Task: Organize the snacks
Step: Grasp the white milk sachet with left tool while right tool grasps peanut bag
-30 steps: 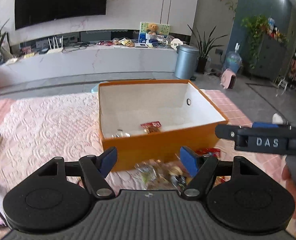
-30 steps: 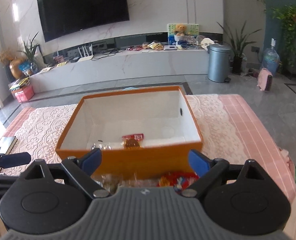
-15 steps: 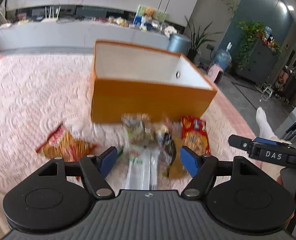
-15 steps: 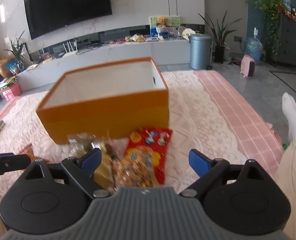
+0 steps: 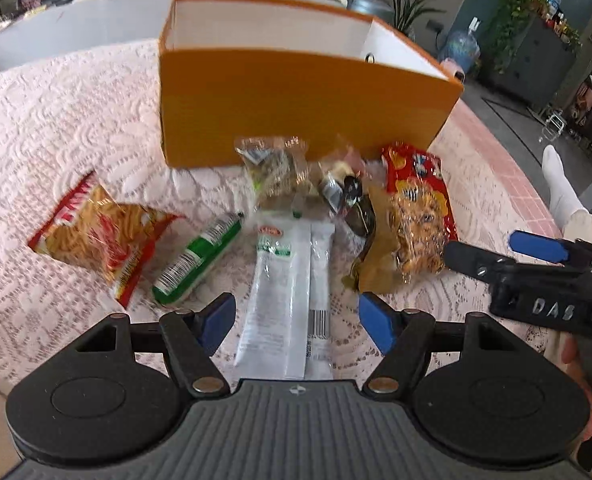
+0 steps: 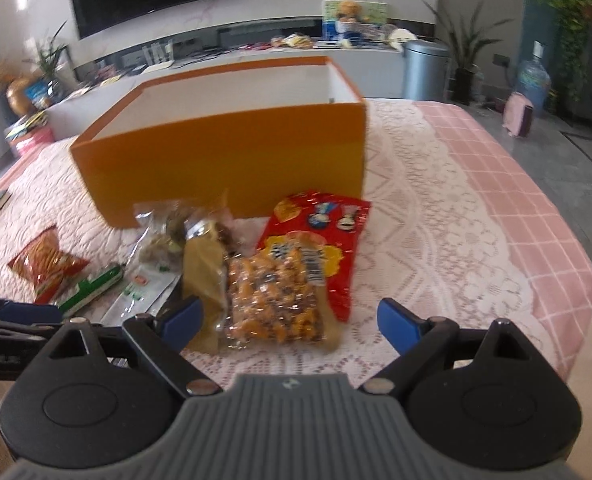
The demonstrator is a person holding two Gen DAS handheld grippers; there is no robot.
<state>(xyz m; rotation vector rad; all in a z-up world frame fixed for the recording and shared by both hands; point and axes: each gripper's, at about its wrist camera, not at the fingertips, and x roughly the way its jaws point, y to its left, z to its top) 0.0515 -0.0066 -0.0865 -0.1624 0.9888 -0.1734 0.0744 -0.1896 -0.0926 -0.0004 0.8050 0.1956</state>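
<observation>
An orange box (image 5: pixel 296 108) with a white inside stands on the lace-covered table; it also shows in the right wrist view (image 6: pixel 231 168). Snack packs lie in front of it: a red-orange noodle bag (image 5: pixel 95 236), a green stick pack (image 5: pixel 197 258), a white pack (image 5: pixel 281 296), a clear bag (image 5: pixel 275 172), a brown pouch (image 5: pixel 372 248) and a red snack bag (image 5: pixel 418 208). My left gripper (image 5: pixel 296 320) is open above the white pack. My right gripper (image 6: pixel 291 320) is open above a clear bag of orange snacks (image 6: pixel 275 296) lying on the red bag (image 6: pixel 328 240).
The table has a pink lace cloth (image 6: pixel 436 240) with a pink checked edge on the right. The right gripper shows in the left wrist view (image 5: pixel 536 276). A sock-clad foot (image 5: pixel 560 184) is off the table's right side. A TV wall and bench lie beyond.
Both grippers have drawn back and tipped down from over the box to the snack pile in front of it. Both stay open and empty.
</observation>
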